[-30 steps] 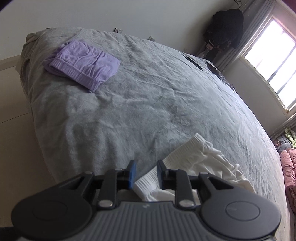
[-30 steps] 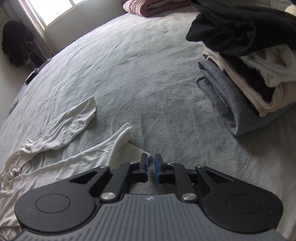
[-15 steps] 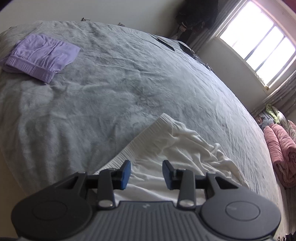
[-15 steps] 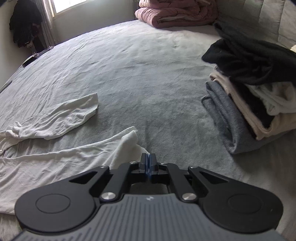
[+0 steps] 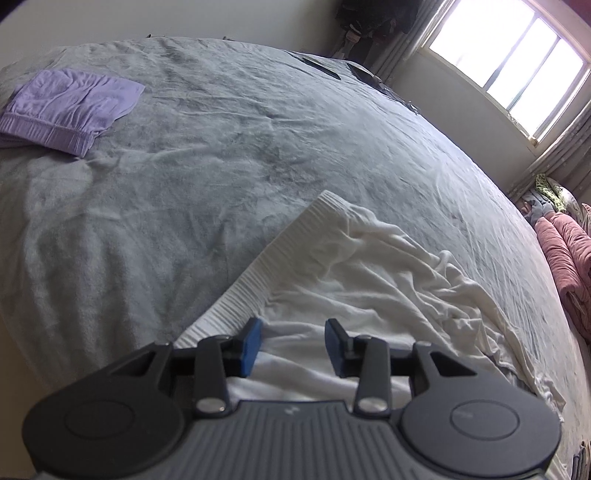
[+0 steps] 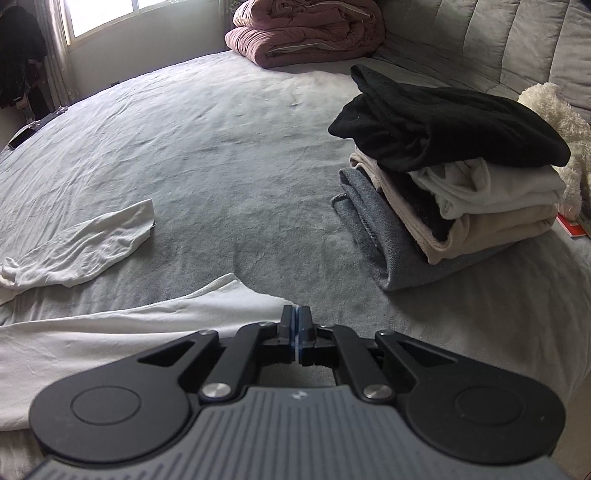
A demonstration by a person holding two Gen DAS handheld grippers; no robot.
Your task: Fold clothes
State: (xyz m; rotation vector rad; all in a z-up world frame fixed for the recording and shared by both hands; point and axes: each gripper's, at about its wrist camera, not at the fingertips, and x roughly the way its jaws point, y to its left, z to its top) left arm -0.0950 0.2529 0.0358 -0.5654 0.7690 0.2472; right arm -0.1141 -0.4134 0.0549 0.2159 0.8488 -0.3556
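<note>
A white long-sleeved garment (image 5: 369,277) lies crumpled on the grey bed cover (image 5: 221,147), its ribbed hem toward me. My left gripper (image 5: 293,343) hangs just above the cloth beside that hem, open, with both blue pads clear of the fabric. In the right wrist view the same garment (image 6: 129,332) stretches in from the left, with one sleeve (image 6: 92,240) lying apart on the bed cover (image 6: 221,147). My right gripper (image 6: 296,321) is shut on the garment's near corner, which rises to the fingertips.
A folded purple garment (image 5: 70,107) lies at the far left of the bed. A stack of folded clothes (image 6: 454,177) sits to the right, with a plush toy (image 6: 554,114) behind it. A pink quilt (image 6: 303,29) is rolled up by the window.
The left gripper opened wider and moved in over the white garment's ribbed hem. The right gripper closed on the garment's corner and lifted it slightly.
</note>
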